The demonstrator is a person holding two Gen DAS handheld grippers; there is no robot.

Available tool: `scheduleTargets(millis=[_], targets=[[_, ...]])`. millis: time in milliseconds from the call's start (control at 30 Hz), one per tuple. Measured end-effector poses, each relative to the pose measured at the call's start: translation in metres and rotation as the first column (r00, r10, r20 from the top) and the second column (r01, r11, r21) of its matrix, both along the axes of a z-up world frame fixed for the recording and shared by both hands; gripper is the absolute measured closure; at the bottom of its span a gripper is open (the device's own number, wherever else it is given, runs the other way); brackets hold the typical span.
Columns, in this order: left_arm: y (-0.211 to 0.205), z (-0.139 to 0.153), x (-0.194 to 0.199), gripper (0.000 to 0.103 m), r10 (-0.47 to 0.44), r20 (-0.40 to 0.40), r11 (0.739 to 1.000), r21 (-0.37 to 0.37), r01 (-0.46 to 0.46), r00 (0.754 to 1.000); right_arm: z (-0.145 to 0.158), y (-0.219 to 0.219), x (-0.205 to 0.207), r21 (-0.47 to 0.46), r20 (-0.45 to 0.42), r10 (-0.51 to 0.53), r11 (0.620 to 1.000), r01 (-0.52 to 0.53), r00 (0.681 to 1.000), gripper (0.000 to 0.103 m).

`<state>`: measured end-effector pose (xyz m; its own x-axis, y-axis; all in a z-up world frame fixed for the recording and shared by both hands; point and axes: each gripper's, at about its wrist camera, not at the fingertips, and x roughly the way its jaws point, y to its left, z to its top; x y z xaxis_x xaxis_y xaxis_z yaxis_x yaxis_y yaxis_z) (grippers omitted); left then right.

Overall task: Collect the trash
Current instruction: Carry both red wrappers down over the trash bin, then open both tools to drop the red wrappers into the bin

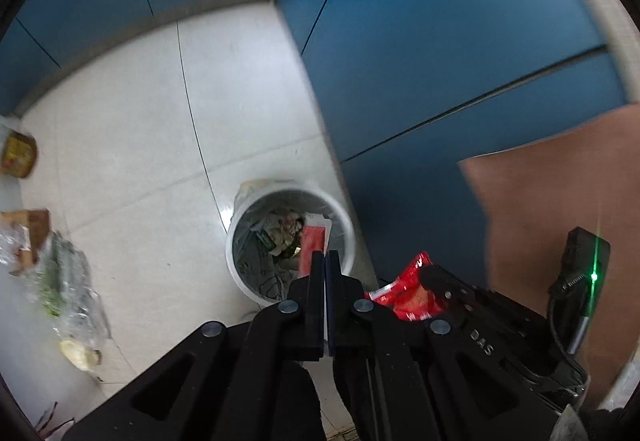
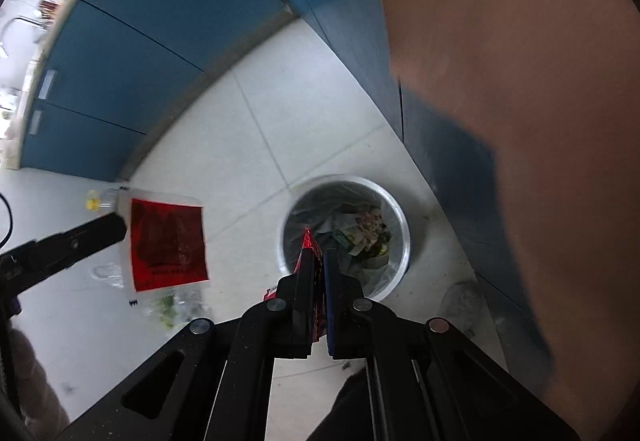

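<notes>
While both grippers hang over the floor, the white bin (image 1: 290, 241) sits straight ahead of and below each pair of jaws, beside the blue cabinet (image 1: 440, 61). The left gripper (image 1: 325, 261) is pinched narrow on a flat red-and-clear packet (image 2: 168, 245) hanging long side down, and the right gripper (image 2: 319, 261), seemingly nearer the rim, clamps a crumpled red wrapper (image 1: 412, 289). Inside the lined bin lie paper scraps and another red packet (image 1: 314, 241).

Red wrappers (image 2: 168, 245) above lined bin (image 2: 402, 225)
</notes>
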<state>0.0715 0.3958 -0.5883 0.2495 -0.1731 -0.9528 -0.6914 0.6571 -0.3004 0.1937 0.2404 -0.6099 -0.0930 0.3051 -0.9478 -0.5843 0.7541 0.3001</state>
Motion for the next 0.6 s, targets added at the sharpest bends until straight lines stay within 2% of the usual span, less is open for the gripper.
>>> scheduleTargets(millis=[33, 133, 267, 333, 367, 400, 433, 467, 500, 533, 567, 600], targets=[[0.003, -0.023, -0.001, 0.103, 0.008, -0.004, 1.000, -0.024, -0.008, 1.000, -0.031, 0.003, 0.001, -0.011, -0.005, -0.006, 1.000, 0.006, 1.000, 0.099], [0.006, -0.093, -0.004, 0.103, 0.012, -0.018, 0.997, -0.079, -0.013, 1.000, -0.100, 0.010, 0.005, -0.053, -0.022, -0.004, 0.999, 0.003, 1.000, 0.099], [0.001, -0.155, -0.007, 0.103, 0.007, -0.052, 0.995, -0.100, -0.012, 0.999, -0.184, 0.023, 0.002, -0.124, -0.075, 0.035, 0.991, -0.044, 0.997, 0.098], [0.000, -0.175, -0.011, 0.101, 0.014, -0.088, 0.996, -0.091, -0.022, 0.996, -0.213, 0.024, 0.001, -0.157, -0.088, 0.048, 0.986, -0.062, 0.995, 0.092], [-0.001, -0.183, -0.015, 0.099, 0.022, -0.112, 0.997, -0.066, -0.030, 0.993, -0.223, 0.023, -0.002, -0.169, -0.092, 0.060, 0.983, -0.075, 0.994, 0.086], [-0.003, -0.187, -0.016, 0.099, 0.026, -0.131, 0.999, -0.035, -0.031, 0.991, -0.227, 0.024, -0.005, -0.182, -0.089, 0.067, 0.980, -0.082, 0.994, 0.069], [-0.004, -0.189, -0.020, 0.099, 0.032, -0.144, 0.999, -0.005, -0.033, 0.989, -0.232, 0.021, -0.008, -0.189, -0.084, 0.069, 0.978, -0.084, 0.994, 0.056], [-0.005, -0.188, -0.026, 0.094, 0.038, -0.151, 0.999, 0.028, -0.034, 0.988, -0.233, 0.018, -0.008, -0.190, -0.086, 0.070, 0.978, -0.085, 0.994, 0.030], [-0.006, -0.185, -0.033, 0.069, 0.044, -0.162, 0.997, 0.069, -0.033, 0.986, -0.232, 0.016, -0.011, -0.199, -0.081, 0.075, 0.976, -0.090, 0.994, 0.015], [-0.006, -0.180, -0.039, 0.045, 0.052, -0.168, 0.994, 0.101, -0.036, 0.984, -0.228, 0.016, -0.012, -0.202, -0.076, 0.083, 0.975, -0.097, 0.994, 0.014], [-0.006, -0.173, -0.046, 0.000, 0.061, -0.174, 0.990, 0.132, -0.038, 0.983, -0.226, 0.014, -0.016, -0.210, -0.066, 0.094, 0.972, -0.106, 0.993, 0.014], [-0.005, -0.165, -0.052, 0.000, 0.071, -0.174, 0.986, 0.163, -0.042, 0.982, -0.221, 0.012, -0.018, -0.223, -0.050, 0.111, 0.967, -0.119, 0.993, 0.014]])
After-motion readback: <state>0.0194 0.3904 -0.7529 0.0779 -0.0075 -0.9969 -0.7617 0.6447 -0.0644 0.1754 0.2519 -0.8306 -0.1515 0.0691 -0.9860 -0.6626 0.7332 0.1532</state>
